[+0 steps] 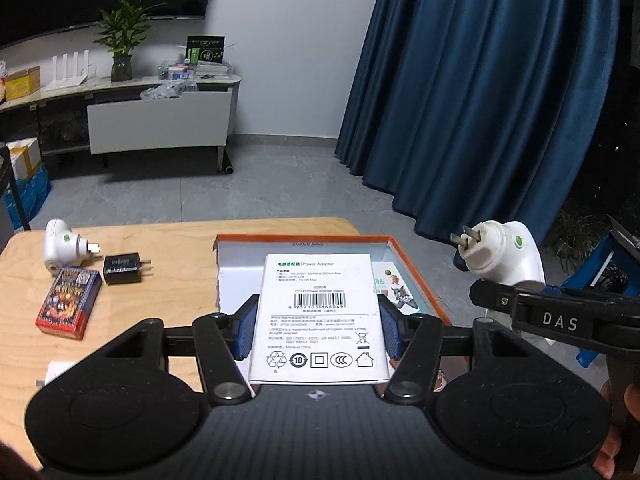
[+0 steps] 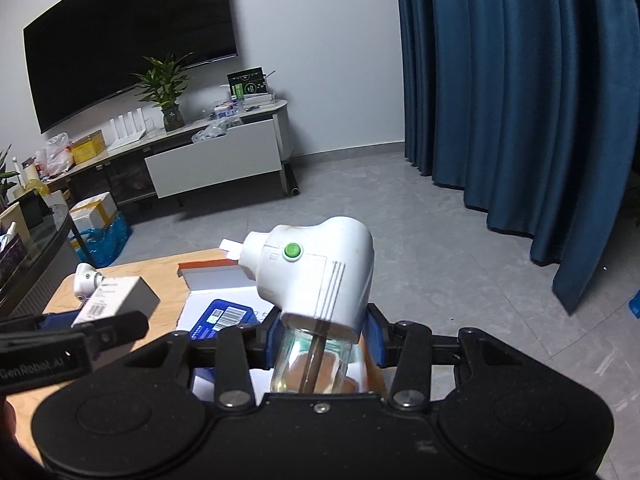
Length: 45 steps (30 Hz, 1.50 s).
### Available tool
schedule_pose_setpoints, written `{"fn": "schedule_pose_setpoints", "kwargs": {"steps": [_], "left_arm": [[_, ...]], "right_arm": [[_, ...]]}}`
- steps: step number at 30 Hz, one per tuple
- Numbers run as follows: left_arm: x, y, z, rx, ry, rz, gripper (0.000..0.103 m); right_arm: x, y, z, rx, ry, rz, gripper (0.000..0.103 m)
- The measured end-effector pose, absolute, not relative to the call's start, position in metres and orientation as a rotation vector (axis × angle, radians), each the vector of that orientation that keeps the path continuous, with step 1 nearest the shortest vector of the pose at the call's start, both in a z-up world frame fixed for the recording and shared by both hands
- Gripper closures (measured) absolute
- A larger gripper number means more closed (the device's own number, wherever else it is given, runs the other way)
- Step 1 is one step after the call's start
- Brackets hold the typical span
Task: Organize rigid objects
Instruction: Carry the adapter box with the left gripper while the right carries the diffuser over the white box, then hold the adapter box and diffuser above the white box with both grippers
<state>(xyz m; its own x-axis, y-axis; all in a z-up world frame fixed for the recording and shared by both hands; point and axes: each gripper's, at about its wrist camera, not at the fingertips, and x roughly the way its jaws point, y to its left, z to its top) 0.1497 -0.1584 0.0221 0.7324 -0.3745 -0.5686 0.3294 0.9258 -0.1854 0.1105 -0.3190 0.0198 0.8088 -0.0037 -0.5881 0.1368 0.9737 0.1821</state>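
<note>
Landmark: orange-rimmed box (image 1: 416, 276), lying open on the wooden table (image 1: 176, 280); all places below are told against it.
Left gripper (image 1: 318, 326): tilted downward and forward over the near part of the box; blue pads (image 1: 246, 328) pressed on both long sides of a white power adapter carton (image 1: 320, 312); carton held label side up, barcode facing the camera, above the box's interior.
Right gripper (image 2: 320, 340): just right of the box, angled down at a like pitch; clamped on the clear bottle (image 2: 316, 364) of a white plug-in vaporizer (image 2: 316, 276); plug prongs pointing left toward the box, green button uppermost; the unit raised clear of the table.
Hand: fingertips (image 1: 624, 424) visible at the right edge, behind the right gripper's body.
Inside the box: a blue card with barcode (image 2: 222, 318) on the white floor; printed cards along its right wall (image 1: 394, 284).
Left of the box, on the table: a second white vaporizer (image 1: 60, 246) lying on its side; a black charger (image 1: 122, 268) beside it; a red and blue card pack (image 1: 70, 302) nearest the camera.
</note>
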Motion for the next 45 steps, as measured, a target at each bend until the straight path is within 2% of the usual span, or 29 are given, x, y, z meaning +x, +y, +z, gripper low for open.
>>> {"fn": "schedule_pose_setpoints", "kwargs": {"steps": [45], "left_arm": [[0.134,-0.161,0.004,-0.067,0.716,-0.357,0.043]], "right_arm": [[0.110,-0.296,0.010,0.203,0.662,-0.039,0.052]]}}
